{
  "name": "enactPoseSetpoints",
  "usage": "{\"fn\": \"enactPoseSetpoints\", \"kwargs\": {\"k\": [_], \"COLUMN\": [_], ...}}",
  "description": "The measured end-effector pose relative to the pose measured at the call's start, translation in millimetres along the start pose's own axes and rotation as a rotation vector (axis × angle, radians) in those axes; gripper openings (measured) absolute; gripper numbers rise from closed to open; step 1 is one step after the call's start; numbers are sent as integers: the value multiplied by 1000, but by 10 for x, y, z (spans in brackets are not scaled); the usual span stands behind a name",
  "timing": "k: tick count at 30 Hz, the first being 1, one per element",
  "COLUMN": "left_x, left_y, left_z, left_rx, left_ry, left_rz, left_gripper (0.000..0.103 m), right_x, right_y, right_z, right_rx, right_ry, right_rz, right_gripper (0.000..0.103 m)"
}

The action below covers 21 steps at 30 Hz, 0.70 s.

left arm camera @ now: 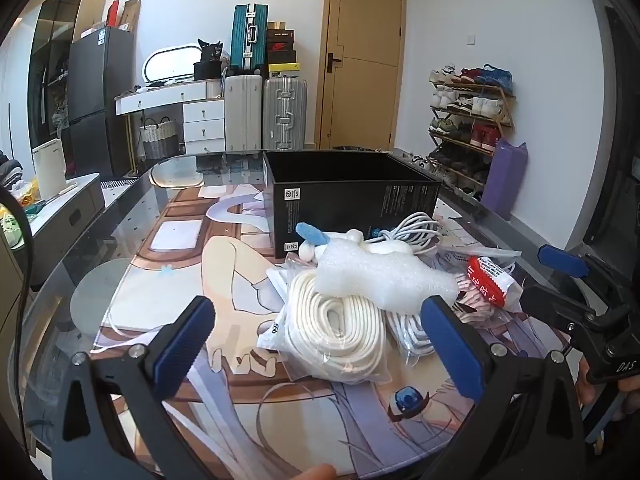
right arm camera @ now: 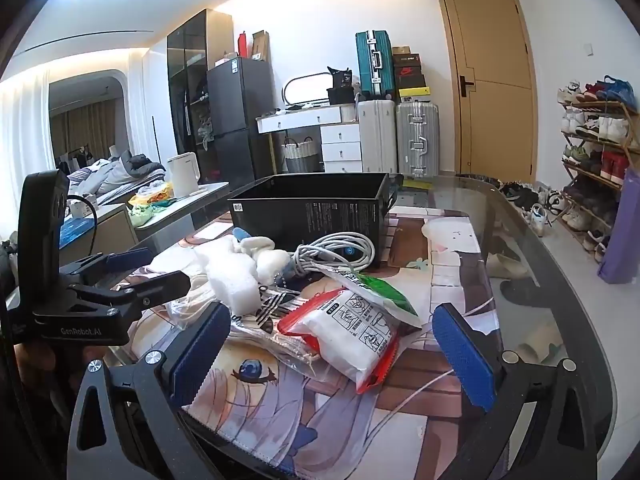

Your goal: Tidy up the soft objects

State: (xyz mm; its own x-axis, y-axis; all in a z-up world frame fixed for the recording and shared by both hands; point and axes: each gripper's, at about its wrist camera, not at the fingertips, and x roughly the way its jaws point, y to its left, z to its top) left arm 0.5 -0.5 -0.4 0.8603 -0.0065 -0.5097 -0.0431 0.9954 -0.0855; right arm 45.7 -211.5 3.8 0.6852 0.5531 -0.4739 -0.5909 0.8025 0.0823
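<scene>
A glass-topped table (left arm camera: pixel 100 240) fills the foreground, with a large printed cartoon mat (left arm camera: pixel 180 272) spread over it. Behind it the room holds a tan door (left arm camera: pixel 360 60), a dark fridge (left arm camera: pixel 96 96), a white dresser (left arm camera: pixel 196 112), stacked suitcases (left arm camera: pixel 264 112) and a shoe rack (left arm camera: pixel 468 120).

On the mat stands an open black box (left arm camera: pixel 344 192), printed with small white text too fine to read. Just in front of it lies the heap of soft objects: a bagged coil of white rope (left arm camera: pixel 340 336), a white foam piece (left arm camera: pixel 380 276) resting on top of that coil, a bundled white cable (left arm camera: pixel 412 232) against the box, a white plush toy with a blue ear (left arm camera: pixel 320 238), and a red-and-white packet (right arm camera: pixel 356 336) printed with pictogram instructions and small characters I cannot read. A green-and-white packet (right arm camera: pixel 380 292) leans on it.

The left gripper (left arm camera: pixel 316 352) hovers over the near side of the heap, jaws spread wide, the rope coil lying between them but not touched. The right gripper (right arm camera: pixel 340 356) also stands wide open, with the red-and-white packet between its blue pads, untouched. From the right wrist view the left tool's body reads "GenRobot.AI"; from the left wrist view the right tool shows "DAS".
</scene>
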Motion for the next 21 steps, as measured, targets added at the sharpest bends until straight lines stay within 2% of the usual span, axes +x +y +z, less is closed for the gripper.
{"fn": "enactPoseSetpoints", "kwargs": {"k": [8, 21], "left_x": [-50, 2], "left_y": [-65, 33], "left_z": [-16, 0], "left_rx": [1, -9], "left_ry": [-13, -7], "left_rz": [15, 8], "left_gripper": [103, 103], "right_x": [-25, 19], "right_y": [4, 10], "right_z": [13, -25], "right_rx": [7, 4], "right_ry": [-2, 4], "right_rz": [6, 8], "right_gripper": [103, 103]}}
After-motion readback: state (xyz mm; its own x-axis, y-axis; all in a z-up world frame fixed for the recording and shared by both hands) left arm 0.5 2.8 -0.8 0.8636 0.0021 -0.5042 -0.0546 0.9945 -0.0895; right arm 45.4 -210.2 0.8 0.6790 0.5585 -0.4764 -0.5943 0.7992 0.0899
